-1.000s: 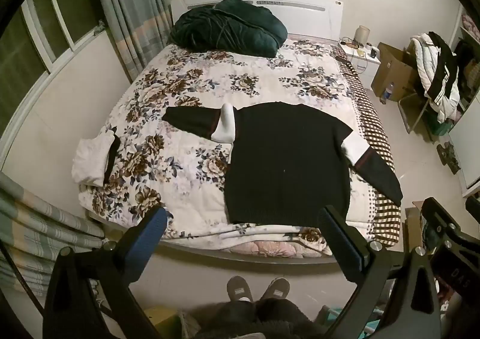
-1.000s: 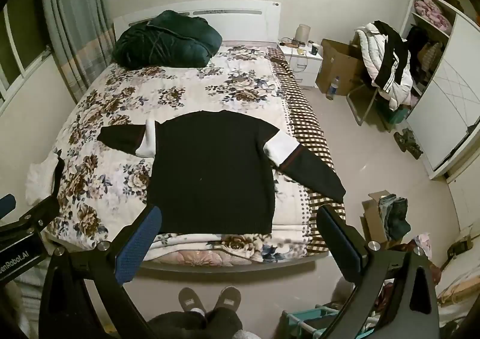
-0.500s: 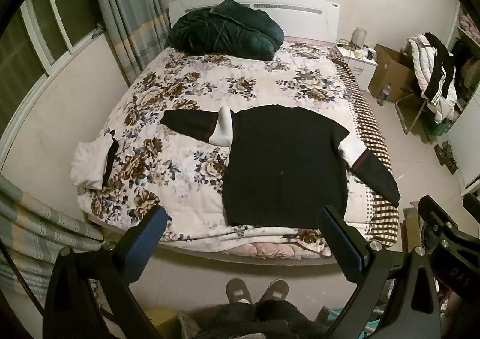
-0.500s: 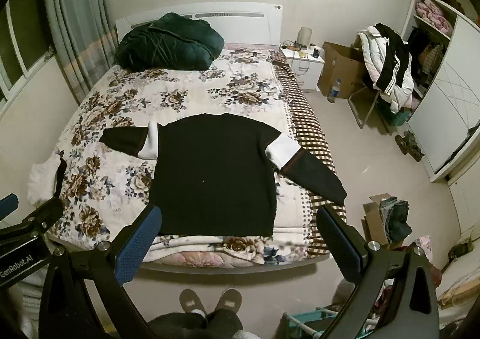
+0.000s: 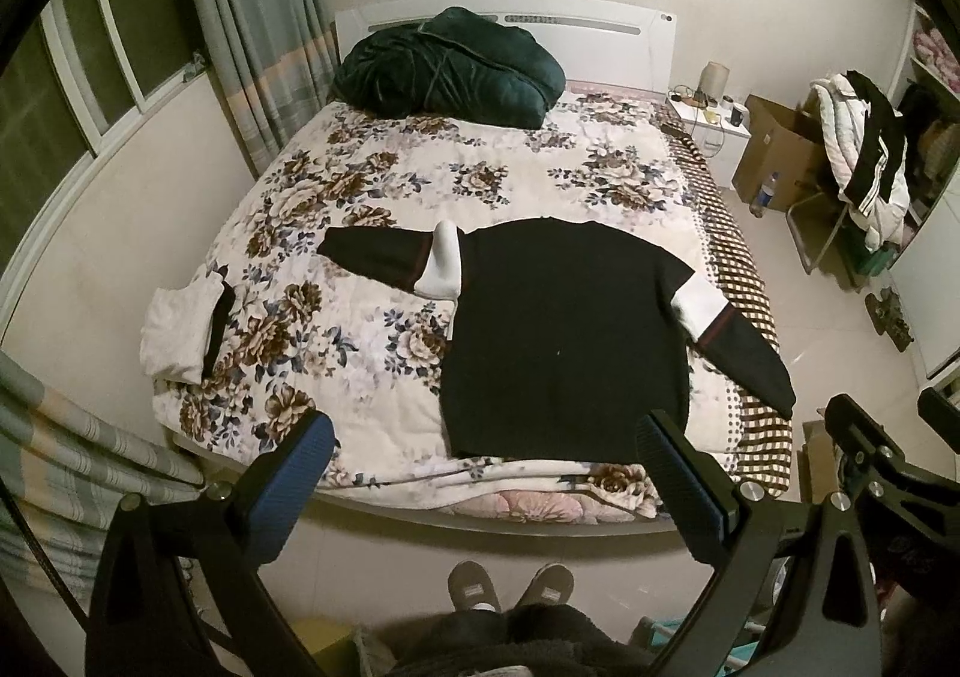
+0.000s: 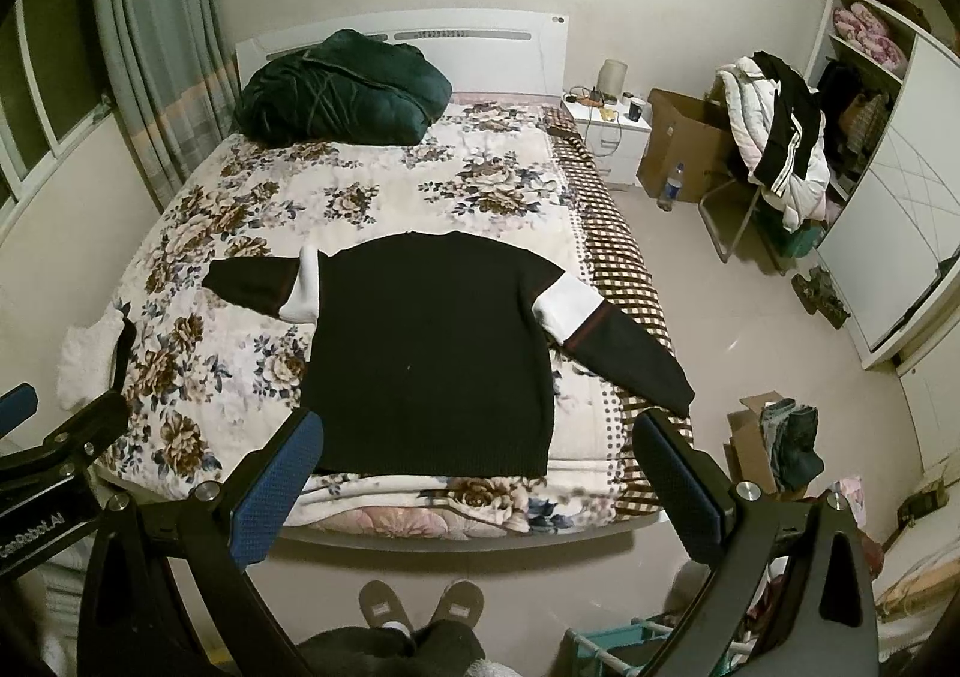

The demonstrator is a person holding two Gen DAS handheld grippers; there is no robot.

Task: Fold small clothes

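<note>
Black sweater (image 5: 570,341) lies flat, back up, near the foot of the bed (image 5: 384,209), its right sleeve trailing over the bed's edge. Left gripper (image 5: 480,491) and right gripper (image 6: 477,488) hover above the foot, both spread wide, holding nothing.

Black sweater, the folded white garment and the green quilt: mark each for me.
black sweater (image 6: 432,353): right wrist view, middle of its body, lying flat.
folded white garment (image 5: 180,326): left wrist view, its white top layer at the bed's edge.
green quilt (image 6: 342,89): right wrist view, centre of the bundle by the headboard.
</note>
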